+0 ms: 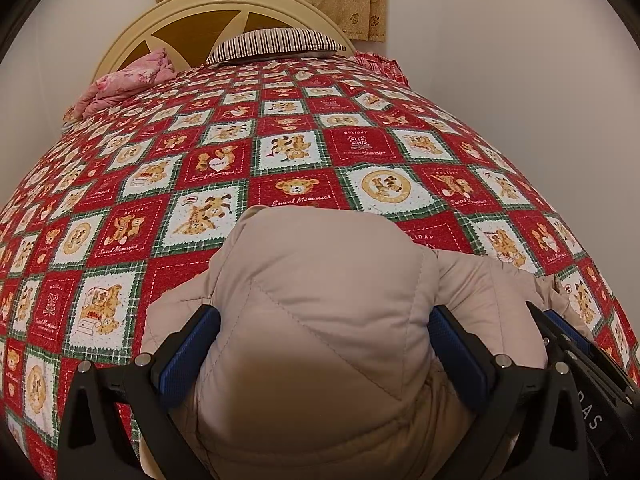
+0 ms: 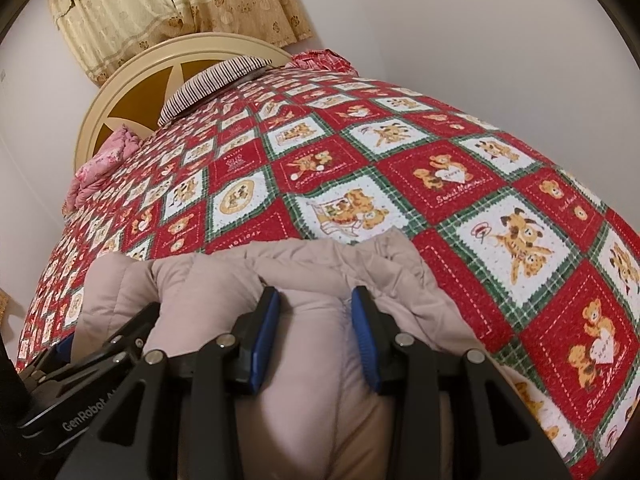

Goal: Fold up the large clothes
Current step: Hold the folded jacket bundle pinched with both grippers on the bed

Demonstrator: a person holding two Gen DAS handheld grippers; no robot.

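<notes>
My left gripper [image 1: 320,336] is matte black, with two angular fingers faced in ribbed blue pads [image 1: 188,352] and round silver screw heads along the linkage. My right gripper [image 2: 316,332] has the same black frame, blue pads [image 2: 366,340] and silver screws. On the left gripper's body, seen from the right wrist, I read white "GenRobot" lettering.
</notes>
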